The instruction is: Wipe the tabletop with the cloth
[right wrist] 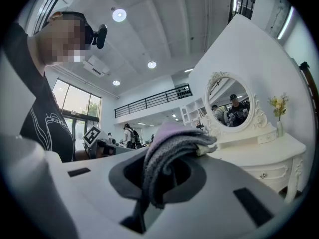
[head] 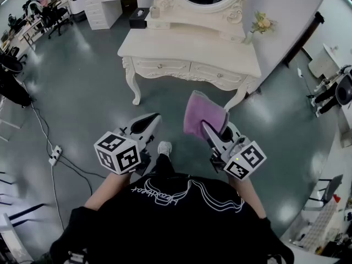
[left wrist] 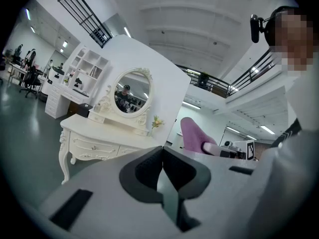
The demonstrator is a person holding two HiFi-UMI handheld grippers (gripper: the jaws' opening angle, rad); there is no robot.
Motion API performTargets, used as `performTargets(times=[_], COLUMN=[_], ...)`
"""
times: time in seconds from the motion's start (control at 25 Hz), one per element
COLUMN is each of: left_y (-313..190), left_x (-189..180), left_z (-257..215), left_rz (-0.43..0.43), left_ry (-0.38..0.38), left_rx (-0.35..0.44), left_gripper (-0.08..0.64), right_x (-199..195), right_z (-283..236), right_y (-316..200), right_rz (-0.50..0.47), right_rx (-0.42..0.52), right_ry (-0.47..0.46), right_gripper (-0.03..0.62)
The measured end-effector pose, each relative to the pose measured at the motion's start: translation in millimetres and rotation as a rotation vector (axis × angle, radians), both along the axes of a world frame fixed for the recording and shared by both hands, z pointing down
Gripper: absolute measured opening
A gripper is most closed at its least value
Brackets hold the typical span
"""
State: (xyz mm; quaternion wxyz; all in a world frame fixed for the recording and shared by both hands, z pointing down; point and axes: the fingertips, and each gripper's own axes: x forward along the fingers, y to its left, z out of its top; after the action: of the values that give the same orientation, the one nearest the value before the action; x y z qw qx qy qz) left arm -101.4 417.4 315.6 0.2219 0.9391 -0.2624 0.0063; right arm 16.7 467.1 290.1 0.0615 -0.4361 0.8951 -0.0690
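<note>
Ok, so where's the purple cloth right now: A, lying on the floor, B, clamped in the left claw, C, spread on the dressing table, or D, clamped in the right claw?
D: the purple cloth is pinched in the right claw, short of the white dressing table; the left claw is shut on nothing.

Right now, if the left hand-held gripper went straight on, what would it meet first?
Probably the right end of the white carved dressing table, near the small vase of flowers; depth is unclear.
</note>
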Motion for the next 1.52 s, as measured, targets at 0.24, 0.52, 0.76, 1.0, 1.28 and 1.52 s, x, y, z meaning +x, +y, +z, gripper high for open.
performTargets(times=[0.24,0.52,0.76,1.0,1.28,1.52], left_y=[2.7,-2.4,-28.7,-75.3,-168.8,-279.8], left_x=[2.5,-0.1,-5.5,-20.3,-44.7,-65.4], left_z=[4.8,9.2,15.4,29.5,41.4,43.8], left_rz=[-0.004,-0.012,-0.039,-0.084,-0.115,-0.104], left_ry=[0.0,-0.021,-0.03,-0.035,-0.034,-0.047], left_rx=[-0.001,-0.009,-0.012,-0.032,-0.059,-0.085], left_gripper=[0.005,0.005,0.005,0.005,0.005,0.005], right_x=[4.0,4.2,-1.8,-12.4,-35.2,-57.1], right_z=[5.6,15.3,22.8,34.2,43.0,46.8], right_y=[1.0,-9.2,-38.2,-91.6,-193.1,-306.5], right_rz=[0.0,0.016,-0.024,-0.057,-0.075,-0.071], right_rx=[-0.009,-0.03,-0.038,-0.053,-0.075,-0.109], right_ry=[0.011,0.033,0.016,0.014,0.002,0.005], right_gripper=[0.049,0.051,0.052,0.052,0.052,0.052])
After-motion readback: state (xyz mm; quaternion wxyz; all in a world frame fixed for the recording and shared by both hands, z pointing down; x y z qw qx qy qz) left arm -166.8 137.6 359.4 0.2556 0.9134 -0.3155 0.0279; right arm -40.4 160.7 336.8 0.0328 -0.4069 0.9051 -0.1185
